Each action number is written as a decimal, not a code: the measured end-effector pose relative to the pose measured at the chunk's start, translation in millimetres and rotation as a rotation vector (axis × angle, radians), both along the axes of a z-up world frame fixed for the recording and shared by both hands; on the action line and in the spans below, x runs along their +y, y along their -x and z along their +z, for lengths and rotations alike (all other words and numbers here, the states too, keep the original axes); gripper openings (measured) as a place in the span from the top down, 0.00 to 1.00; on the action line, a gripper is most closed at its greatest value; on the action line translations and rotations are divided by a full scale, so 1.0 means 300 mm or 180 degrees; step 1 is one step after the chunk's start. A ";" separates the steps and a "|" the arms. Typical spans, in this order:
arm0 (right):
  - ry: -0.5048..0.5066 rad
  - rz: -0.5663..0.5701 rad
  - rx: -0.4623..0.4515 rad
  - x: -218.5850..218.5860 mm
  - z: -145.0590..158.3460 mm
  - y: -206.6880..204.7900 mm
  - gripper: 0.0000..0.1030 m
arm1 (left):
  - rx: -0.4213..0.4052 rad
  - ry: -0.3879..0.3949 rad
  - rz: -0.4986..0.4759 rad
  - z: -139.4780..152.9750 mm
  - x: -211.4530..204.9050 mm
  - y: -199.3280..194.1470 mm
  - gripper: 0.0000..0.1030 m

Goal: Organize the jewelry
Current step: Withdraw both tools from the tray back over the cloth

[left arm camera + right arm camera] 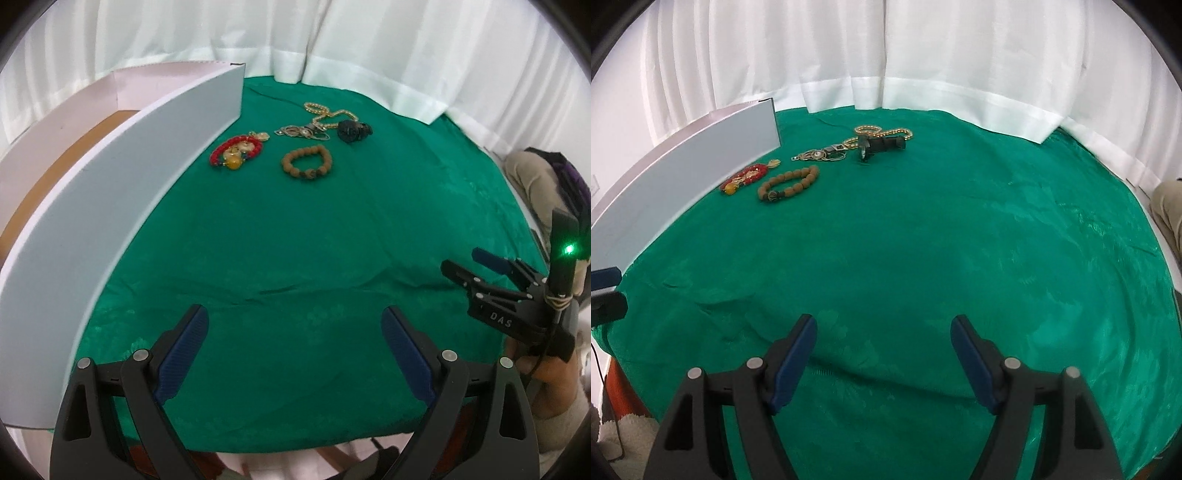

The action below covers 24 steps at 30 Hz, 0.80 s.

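Jewelry lies in a loose cluster at the far side of a green cloth (295,240). A red bead bracelet (236,150) with yellow charms is nearest the white box (122,206). A brown wooden bead bracelet (306,159) lies to its right. Behind them are silver rings and chains (301,131), a gold bead necklace (325,112) and a black watch (352,130). My left gripper (295,325) hovers open over bare cloth near the front edge. My right gripper (884,332) is also open with nothing between its fingers; it shows at the right in the left wrist view (480,266).
The white box has tall walls and a brown floor (74,155), and stands along the left side of the cloth. White curtains (886,66) hang behind the table. A person's leg in beige trousers (532,177) is at the right edge.
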State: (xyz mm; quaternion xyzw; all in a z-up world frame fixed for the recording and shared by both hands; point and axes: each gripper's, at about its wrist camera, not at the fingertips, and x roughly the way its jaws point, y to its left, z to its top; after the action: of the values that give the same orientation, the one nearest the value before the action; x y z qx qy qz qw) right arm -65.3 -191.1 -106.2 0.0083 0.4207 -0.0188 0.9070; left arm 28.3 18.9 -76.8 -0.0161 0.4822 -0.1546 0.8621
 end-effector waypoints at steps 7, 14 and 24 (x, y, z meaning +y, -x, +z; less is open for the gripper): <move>0.0042 -0.0046 -0.0167 0.006 0.003 0.030 0.26 | -0.0001 0.0011 0.0080 -0.013 0.003 -0.003 0.08; 0.0136 -0.0095 -0.0305 0.002 0.010 0.050 0.26 | 0.0073 0.0027 0.0106 -0.041 -0.004 -0.008 0.08; 0.0112 -0.0107 -0.0261 -0.021 -0.024 0.040 0.26 | 0.0073 0.0047 0.0156 -0.047 -0.001 -0.019 0.08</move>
State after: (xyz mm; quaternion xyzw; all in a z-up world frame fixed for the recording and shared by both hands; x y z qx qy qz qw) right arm -77.5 -197.5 -113.5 0.0002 0.3826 -0.0411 0.9230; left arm 33.9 18.7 -91.0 -0.0362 0.4904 -0.1368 0.8599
